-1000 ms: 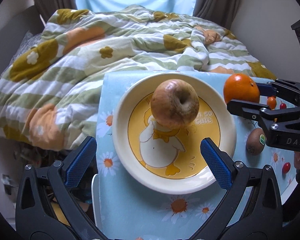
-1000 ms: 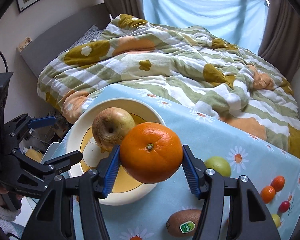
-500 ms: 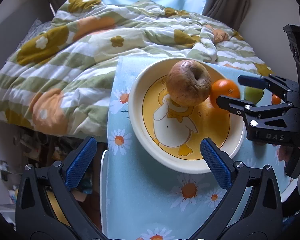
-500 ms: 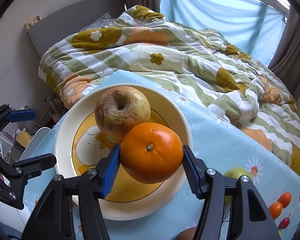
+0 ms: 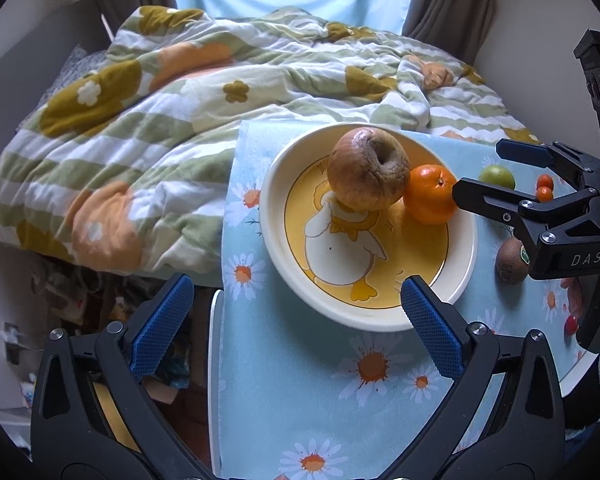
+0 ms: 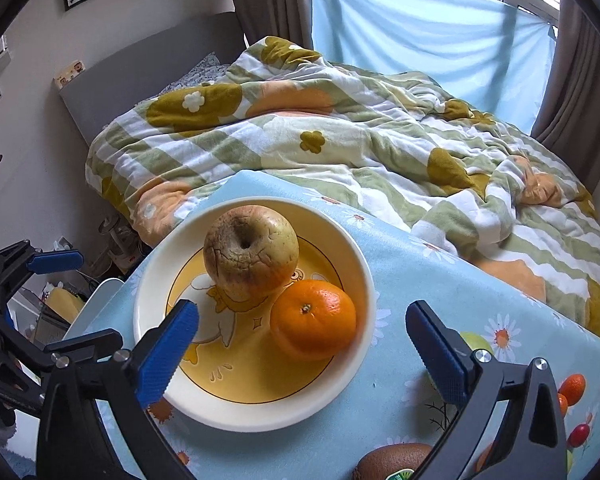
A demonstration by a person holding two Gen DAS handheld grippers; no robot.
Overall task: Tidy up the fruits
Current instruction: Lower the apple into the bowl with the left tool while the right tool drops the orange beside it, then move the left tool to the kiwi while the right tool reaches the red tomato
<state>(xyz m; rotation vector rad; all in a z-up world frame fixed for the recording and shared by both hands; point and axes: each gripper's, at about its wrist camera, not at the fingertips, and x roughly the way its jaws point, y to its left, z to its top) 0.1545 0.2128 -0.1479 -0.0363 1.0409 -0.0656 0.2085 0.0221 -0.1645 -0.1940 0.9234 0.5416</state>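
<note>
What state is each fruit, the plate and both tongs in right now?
apple: on plate, wrinkled
orange: on plate, touching apple
plate: holds two fruits
kiwi: on tablecloth
lime: on tablecloth
left tongs: open, empty
right tongs: open, empty

On my desk the cream plate (image 6: 352,376) with the yellow duck print holds two fruits: a wrinkled brownish apple (image 6: 251,251) standing stem-hollow up, and a glossy orange (image 6: 313,319) touching its side. Off the plate lie a green lime (image 5: 496,176), a brown stickered kiwi (image 5: 510,260) and small orange and red fruits (image 5: 545,187)
</note>
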